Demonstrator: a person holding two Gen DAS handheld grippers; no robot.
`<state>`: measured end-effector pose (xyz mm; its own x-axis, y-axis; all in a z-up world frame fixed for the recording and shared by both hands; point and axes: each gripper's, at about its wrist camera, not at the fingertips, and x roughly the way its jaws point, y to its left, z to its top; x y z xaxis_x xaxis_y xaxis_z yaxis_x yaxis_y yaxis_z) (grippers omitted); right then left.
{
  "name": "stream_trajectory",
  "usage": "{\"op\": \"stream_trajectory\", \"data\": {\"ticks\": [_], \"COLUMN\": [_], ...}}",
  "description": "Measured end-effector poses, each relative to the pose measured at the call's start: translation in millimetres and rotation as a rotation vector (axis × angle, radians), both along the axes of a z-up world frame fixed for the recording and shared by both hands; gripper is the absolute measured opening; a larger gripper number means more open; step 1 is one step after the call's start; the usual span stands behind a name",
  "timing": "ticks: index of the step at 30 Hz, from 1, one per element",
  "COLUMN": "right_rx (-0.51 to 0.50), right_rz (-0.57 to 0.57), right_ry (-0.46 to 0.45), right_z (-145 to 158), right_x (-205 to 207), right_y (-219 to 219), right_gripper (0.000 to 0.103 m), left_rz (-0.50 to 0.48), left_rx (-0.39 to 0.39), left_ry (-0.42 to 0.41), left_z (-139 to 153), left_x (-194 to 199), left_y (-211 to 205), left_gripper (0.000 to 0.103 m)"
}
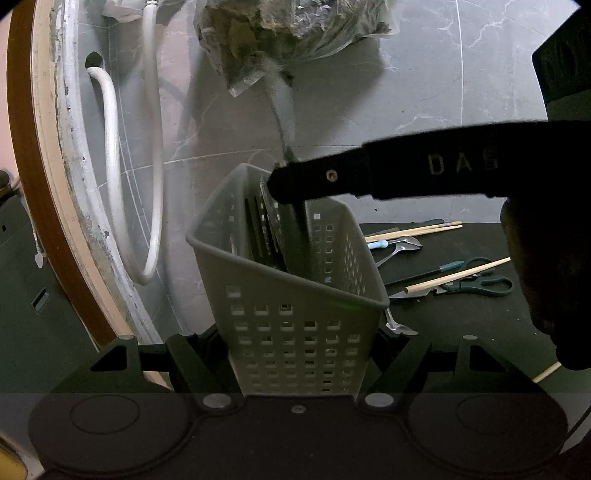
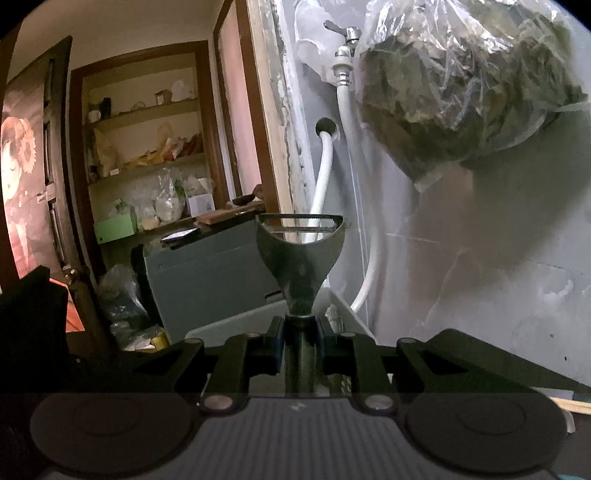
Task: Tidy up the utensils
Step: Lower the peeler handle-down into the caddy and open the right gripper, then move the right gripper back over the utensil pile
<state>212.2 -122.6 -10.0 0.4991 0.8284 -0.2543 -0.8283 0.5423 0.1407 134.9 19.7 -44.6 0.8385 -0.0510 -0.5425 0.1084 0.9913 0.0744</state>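
Note:
My left gripper [image 1: 295, 354] is shut on a pale grey perforated basket [image 1: 295, 325], one finger on each side wall, holding it tilted over a dark mat [image 1: 461, 325]. In the left wrist view my right gripper [image 1: 277, 186] reaches in from the right above the basket's mouth, with a peeler [image 1: 295, 229] hanging down from it into the basket. In the right wrist view my right gripper [image 2: 301, 347] is shut on the handle of that metal Y-shaped peeler [image 2: 301, 254], whose serrated blade is at the far end. What else is in the basket is hidden.
Loose on the mat right of the basket lie chopsticks [image 1: 413, 230], spoons [image 1: 402, 245] and green-handled scissors [image 1: 472, 286]. A grey tiled wall behind carries white hoses [image 1: 110, 147] and a hanging plastic bag of greens [image 1: 288, 29]. A wooden door frame [image 1: 26, 184] stands at left.

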Motion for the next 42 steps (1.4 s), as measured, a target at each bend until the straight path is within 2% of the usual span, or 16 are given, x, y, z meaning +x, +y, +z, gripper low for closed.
{"op": "stream_trajectory", "data": {"ticks": [5, 9, 12, 16, 18, 20, 23, 27, 32, 34, 37, 42], "right_rx": [-0.018, -0.092, -0.168, -0.173, -0.162, -0.166, -0.205, -0.291, -0.383, -0.422, -0.501, -0.765], "right_rz": [0.002, 0.001, 0.013, -0.002, -0.035, -0.079, -0.171, -0.312, -0.472, -0.503, -0.455, -0.261], "right_ry": [0.000, -0.034, -0.049, -0.077, -0.085, -0.096, -0.131, -0.121, -0.030, 0.009, 0.082, 0.135], "right_z": [0, 10, 20, 28, 33, 36, 36, 28, 8, -3, -19, -52], "right_x": [-1, -3, -7, -16, -19, -20, -25, -32, -43, -47, -60, -82], "right_y": [0, 6, 11, 0, -12, -27, -53, -91, -137, -150, -163, -167], "right_gripper": [0.022, 0.031, 0.045, 0.064, 0.073, 0.092, 0.101, 0.103, 0.103, 0.103, 0.103, 0.103], "left_rz": [0.000, 0.004, 0.002, 0.001, 0.001, 0.001, 0.001, -0.004, -0.011, -0.013, -0.017, -0.023], "left_rx": [-0.001, -0.004, -0.001, -0.003, -0.002, -0.003, -0.003, -0.002, -0.001, -0.001, 0.000, 0.001], "left_ry": [0.000, 0.002, 0.001, 0.000, 0.000, 0.000, 0.000, -0.001, 0.000, 0.002, 0.006, 0.009], "left_z": [0, -1, -1, -1, -1, -1, -1, -1, -1, -1, -1, 0], "left_x": [0, 1, 1, 1, 1, 1, 0, 0, 1, 2, 4, 6], "left_y": [0, 0, 0, 1, 1, 1, 1, 3, 3, 3, 4, 5], "left_gripper": [0.076, 0.076, 0.076, 0.076, 0.076, 0.076, 0.076, 0.076, 0.076, 0.076, 0.076, 0.076]}}
